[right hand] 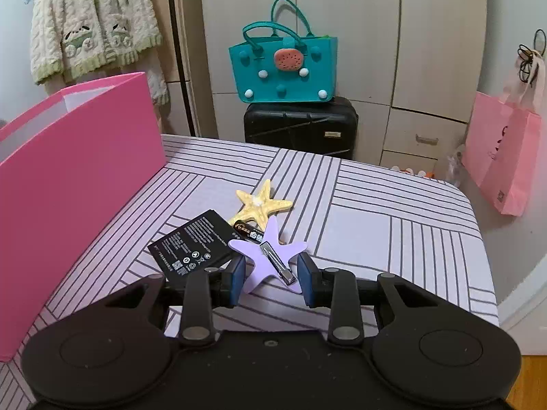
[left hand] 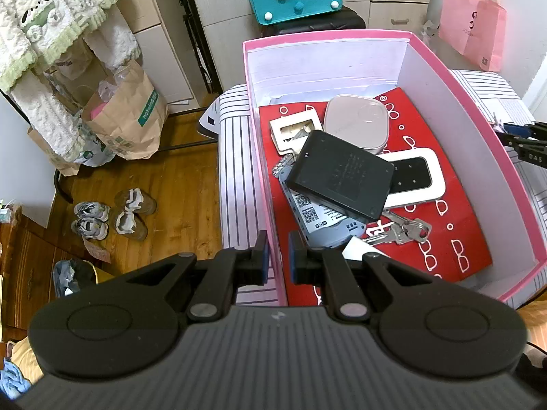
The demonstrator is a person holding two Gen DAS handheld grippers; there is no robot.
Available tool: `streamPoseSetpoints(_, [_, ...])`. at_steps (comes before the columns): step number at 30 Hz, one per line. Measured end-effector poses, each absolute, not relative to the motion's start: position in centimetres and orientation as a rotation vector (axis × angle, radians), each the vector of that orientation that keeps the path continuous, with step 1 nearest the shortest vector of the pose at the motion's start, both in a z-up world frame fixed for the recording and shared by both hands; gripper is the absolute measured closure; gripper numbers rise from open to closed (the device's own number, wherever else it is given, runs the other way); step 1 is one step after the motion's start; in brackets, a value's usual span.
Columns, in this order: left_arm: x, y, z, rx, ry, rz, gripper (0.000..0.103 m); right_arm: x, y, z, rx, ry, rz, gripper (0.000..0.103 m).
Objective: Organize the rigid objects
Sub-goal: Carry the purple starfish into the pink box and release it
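Right fingers: the right gripper point(right hand: 271, 278) is spread wide and holds nothing; its pads point(right hand: 239, 273) flank the near arm of the purple star point(right hand: 265, 256), which suggests that clip is the next pick.
Purple star: flat on the bed point(right hand: 393, 212) to the right of the box point(right hand: 75, 171), with its metal clip point(right hand: 277, 263) facing up, so the fingers would have to pinch a thin edge.
Beside the star: a battery point(right hand: 193, 244) touching its left side, a small black cell point(right hand: 249, 232) tucked under it, and a yellow starfish point(right hand: 261, 203) just beyond, all outside the box and apparently still to be sorted.
Left fingers: the left gripper point(left hand: 277, 256) is narrowly parted and straddles the box's near wall point(left hand: 270, 225); whether it pinches the wall I cannot tell, though steadying the box seems the likely aim.
Box: already holds a black case point(left hand: 342, 174), a pink case point(left hand: 357, 123), a white device point(left hand: 418, 177) and keys point(left hand: 405, 230), piled loosely on a red sheet point(left hand: 454, 239).
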State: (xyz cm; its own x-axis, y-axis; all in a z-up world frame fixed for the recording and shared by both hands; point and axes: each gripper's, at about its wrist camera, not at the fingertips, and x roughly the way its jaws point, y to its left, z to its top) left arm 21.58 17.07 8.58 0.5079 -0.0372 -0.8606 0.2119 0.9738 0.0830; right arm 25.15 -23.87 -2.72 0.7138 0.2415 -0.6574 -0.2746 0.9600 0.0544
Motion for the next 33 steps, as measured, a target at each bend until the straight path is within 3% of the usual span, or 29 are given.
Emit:
streamPoseSetpoints(13, [21.7, 17.1, 8.7, 0.218, 1.005, -0.142, 0.097, 21.4, -22.3, 2.7, 0.028, 0.684, 0.390, 0.065])
streamPoseSetpoints(25, [21.7, 17.4, 8.8, 0.199, 0.987, -0.143, 0.098, 21.2, -14.7, 9.6, 0.031, 0.629, 0.694, 0.065])
streamPoseSetpoints(33, [21.5, 17.4, 8.8, 0.200, 0.967, -0.156, 0.098, 26.8, -6.9, 8.6, -0.051, 0.771, 0.744, 0.065])
